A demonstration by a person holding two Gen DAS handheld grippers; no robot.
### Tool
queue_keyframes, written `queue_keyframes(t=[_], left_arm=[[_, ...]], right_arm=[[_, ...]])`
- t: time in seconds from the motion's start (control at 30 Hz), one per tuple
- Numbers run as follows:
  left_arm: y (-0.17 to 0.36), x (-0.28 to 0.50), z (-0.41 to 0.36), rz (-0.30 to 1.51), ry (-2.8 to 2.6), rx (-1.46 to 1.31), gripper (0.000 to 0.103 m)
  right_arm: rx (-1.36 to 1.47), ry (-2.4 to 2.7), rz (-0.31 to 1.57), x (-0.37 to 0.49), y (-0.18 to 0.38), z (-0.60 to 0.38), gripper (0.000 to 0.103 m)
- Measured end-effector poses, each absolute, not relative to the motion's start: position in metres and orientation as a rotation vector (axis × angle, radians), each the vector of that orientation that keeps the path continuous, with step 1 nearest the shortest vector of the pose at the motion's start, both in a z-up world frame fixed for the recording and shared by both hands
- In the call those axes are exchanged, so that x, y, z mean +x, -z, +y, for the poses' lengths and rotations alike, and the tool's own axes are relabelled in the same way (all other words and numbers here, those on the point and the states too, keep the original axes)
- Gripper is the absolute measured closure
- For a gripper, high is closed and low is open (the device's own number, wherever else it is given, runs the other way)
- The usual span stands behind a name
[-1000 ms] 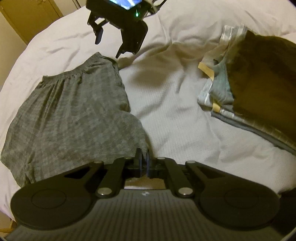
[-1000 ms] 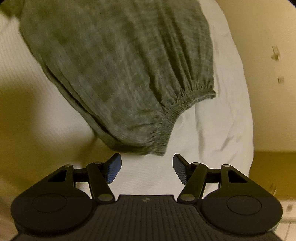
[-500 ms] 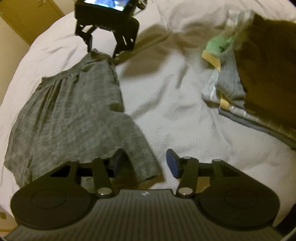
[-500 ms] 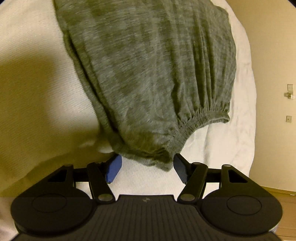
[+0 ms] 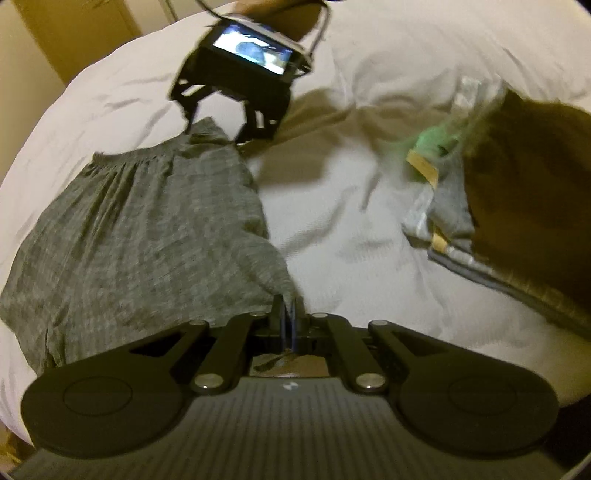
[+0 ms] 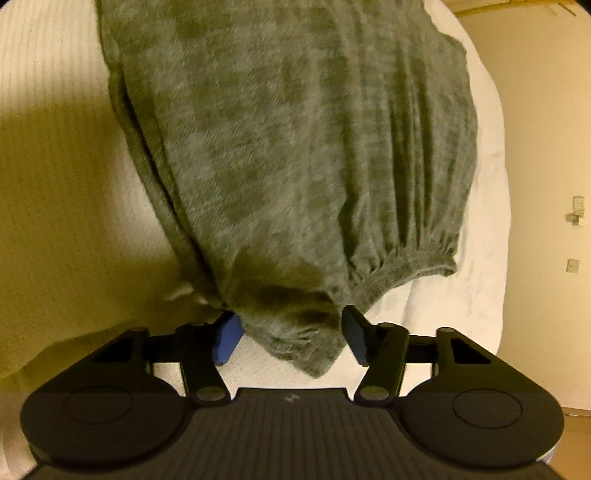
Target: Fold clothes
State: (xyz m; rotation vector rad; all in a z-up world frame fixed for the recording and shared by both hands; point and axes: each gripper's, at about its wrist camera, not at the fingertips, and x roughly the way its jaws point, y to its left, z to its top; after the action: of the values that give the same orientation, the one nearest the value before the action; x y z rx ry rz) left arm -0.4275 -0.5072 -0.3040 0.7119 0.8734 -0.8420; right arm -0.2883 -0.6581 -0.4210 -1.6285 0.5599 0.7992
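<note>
Grey patterned shorts (image 5: 140, 229) lie spread on the white bed (image 5: 332, 206), elastic waistband at the far end. My left gripper (image 5: 288, 314) is shut on the near hem corner of the shorts. Across the bed, my right gripper (image 5: 218, 129) hangs over the waistband corner. In the right wrist view the shorts (image 6: 295, 147) fill the frame, and the waistband corner lies between the spread blue pads of my right gripper (image 6: 288, 336), which is open around it.
A stack of folded clothes (image 5: 517, 206), dark garment on top, sits on the right side of the bed. Beige wall and a wooden door (image 5: 74, 33) lie beyond the bed's left edge. The bed edge (image 6: 498, 221) runs close to the waistband.
My left gripper opened half a second ago and has since shut on the hem corner. My right gripper moved forward, bringing the waistband corner between its open fingers.
</note>
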Motion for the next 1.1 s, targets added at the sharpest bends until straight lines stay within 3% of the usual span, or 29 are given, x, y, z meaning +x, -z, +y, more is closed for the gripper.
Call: queue_keyframes(t=[0.1,0.17,0.67,0.93,1.1], left_arm=[[0.294,-0.413,-0.496,0.884,0.793,0.632,0.103],[0.285,-0.407,-0.489,0.857,0.778,0.627,0.103],[0.200,-0.323,-0.421,0.794,0.595,0.519,0.103],[0.166,-0.217,-0.357,0.788,0.521,0.475,0.102],[0.179,-0.122,-0.313,0.819,0.547,0.418,0.103]], right_arm=[[-1.584,-0.786,0.615,-0.284,0.418,-0.661,0.068],[-1.538,-0.758,0.647,-0.282,0.412,-0.663,0.098],[-1.342,-0.637,0.657,-0.256,0.297,-0.653,0.102],[-1.196,-0.605,0.739,-0.173,0.256,-0.608,0.102],[-1.093,-0.567,0.823,-0.105,0.262,-0.579,0.102]])
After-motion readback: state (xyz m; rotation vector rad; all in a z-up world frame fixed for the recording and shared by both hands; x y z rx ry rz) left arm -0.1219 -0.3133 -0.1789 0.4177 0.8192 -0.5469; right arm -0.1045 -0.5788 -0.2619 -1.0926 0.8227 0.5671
